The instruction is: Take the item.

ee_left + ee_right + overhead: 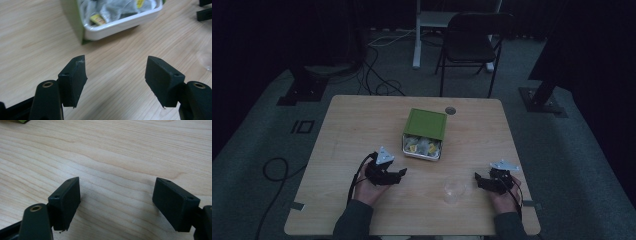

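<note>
Both grippers, left (402,172) and right (477,178), were wide open, empty; likely start. Next probably reach tin (406,146) or cup (455,189).

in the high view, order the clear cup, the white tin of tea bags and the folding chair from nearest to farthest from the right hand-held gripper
1. Clear cup: on the table just to the left of the right hand-held gripper, near the front edge.
2. White tin of tea bags: mid-table, its green lid propped open behind it.
3. Folding chair: on the floor beyond the table's far edge.
</note>
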